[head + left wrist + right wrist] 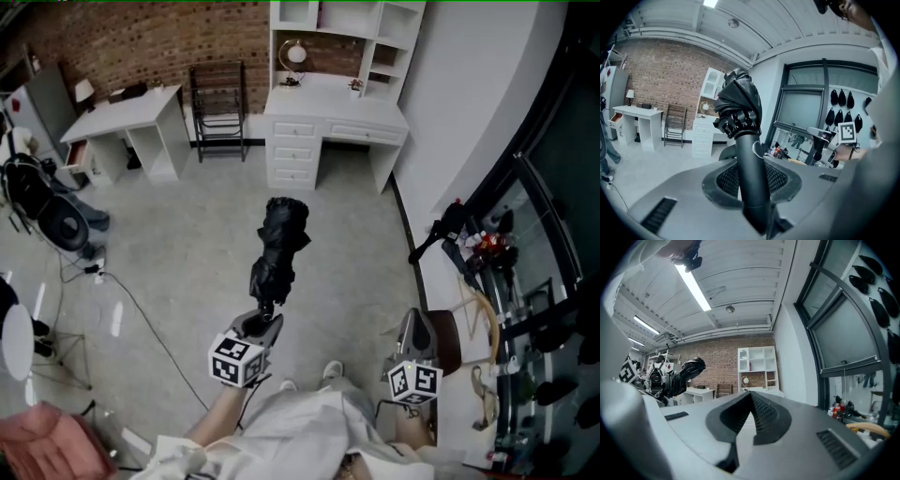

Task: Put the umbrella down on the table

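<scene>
Because the left gripper [265, 317] clamps the handle of the folded black umbrella [279, 246], the bundled canopy juts out ahead of its jaws, clear of the floor for carrying. The right gripper [419, 323], jaws together on nothing, hangs free beside the narrow white table [433, 281], likely the drop spot.

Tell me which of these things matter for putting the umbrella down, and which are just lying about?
Part of the job: black folded umbrella, gripped by its handle in the left gripper; right gripper, shut and empty.
Just lying about: white desk, black metal rack, white desk with shelves, cable on the floor.
</scene>
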Tool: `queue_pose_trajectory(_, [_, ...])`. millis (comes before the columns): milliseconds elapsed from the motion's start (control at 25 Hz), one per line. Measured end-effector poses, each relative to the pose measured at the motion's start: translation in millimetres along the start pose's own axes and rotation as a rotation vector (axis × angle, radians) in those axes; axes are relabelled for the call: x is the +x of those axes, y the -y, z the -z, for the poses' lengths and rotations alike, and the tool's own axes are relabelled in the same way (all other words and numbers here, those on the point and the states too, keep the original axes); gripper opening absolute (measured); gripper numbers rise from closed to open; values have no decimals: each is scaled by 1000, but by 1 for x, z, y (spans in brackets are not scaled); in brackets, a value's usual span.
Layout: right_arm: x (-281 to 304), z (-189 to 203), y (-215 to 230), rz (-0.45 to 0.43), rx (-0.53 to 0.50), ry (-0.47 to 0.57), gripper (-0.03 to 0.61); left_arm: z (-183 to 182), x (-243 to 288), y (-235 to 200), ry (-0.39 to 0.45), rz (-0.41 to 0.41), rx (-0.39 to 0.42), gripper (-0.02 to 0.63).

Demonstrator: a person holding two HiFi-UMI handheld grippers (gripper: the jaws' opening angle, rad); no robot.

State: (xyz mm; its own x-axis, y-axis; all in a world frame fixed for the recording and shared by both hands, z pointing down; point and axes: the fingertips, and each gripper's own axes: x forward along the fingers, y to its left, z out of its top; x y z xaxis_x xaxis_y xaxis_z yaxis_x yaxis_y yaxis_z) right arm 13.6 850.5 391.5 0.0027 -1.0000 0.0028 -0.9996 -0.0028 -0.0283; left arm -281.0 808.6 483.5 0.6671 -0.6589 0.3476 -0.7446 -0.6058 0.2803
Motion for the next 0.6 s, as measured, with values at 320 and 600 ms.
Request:
queue_pose_trajectory(320, [3,5,-6,-3,-12,-14,17,5,4,-4,-12,18,-2,114])
queue_pose_trajectory(600, [21,7,2,-16,-13,-8,18,0,22,-6,-14,23,6,114])
